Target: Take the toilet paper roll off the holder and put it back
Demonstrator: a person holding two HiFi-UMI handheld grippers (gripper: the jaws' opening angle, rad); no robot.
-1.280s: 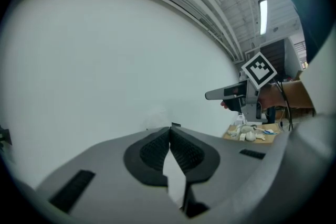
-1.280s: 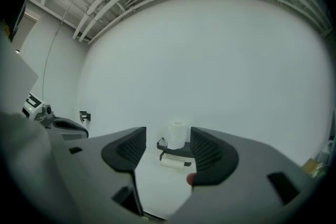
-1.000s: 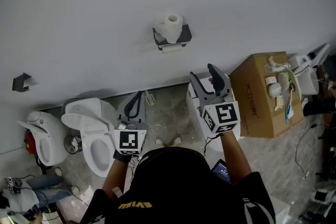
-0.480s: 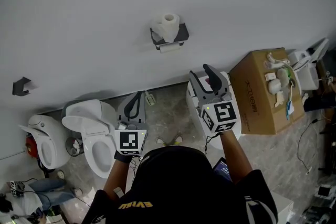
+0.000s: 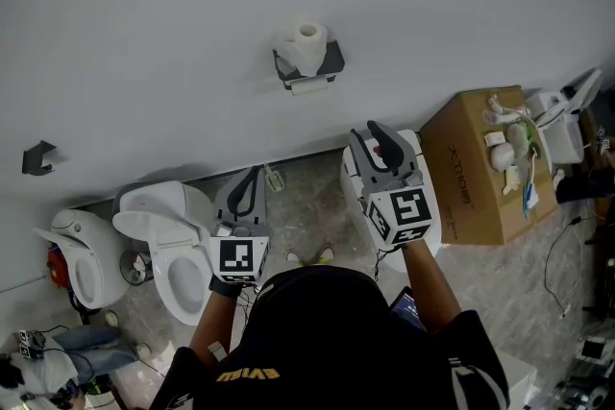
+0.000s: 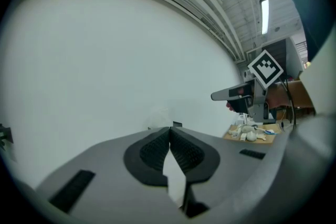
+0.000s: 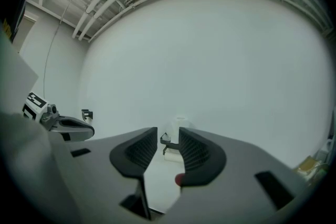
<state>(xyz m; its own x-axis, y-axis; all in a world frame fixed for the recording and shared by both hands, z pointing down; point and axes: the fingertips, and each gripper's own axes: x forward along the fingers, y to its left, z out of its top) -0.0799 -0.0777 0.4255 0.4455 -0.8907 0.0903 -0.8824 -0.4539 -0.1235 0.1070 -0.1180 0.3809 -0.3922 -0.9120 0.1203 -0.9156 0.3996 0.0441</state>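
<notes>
Standing well back from the toilet paper roll (image 5: 306, 46), upright on its holder (image 5: 332, 64) on the far wall (image 5: 144, 24), with the left gripper (image 5: 254, 176) pinched together empty and the right gripper (image 5: 366, 132) narrowly parted, just closing on nothing.

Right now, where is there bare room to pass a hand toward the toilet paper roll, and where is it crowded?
The white wall is bare all around the white toilet paper roll on its dark holder, apart from a small black bracket far left. The floor below is crowded: white toilets, brown cardboard box.
</notes>
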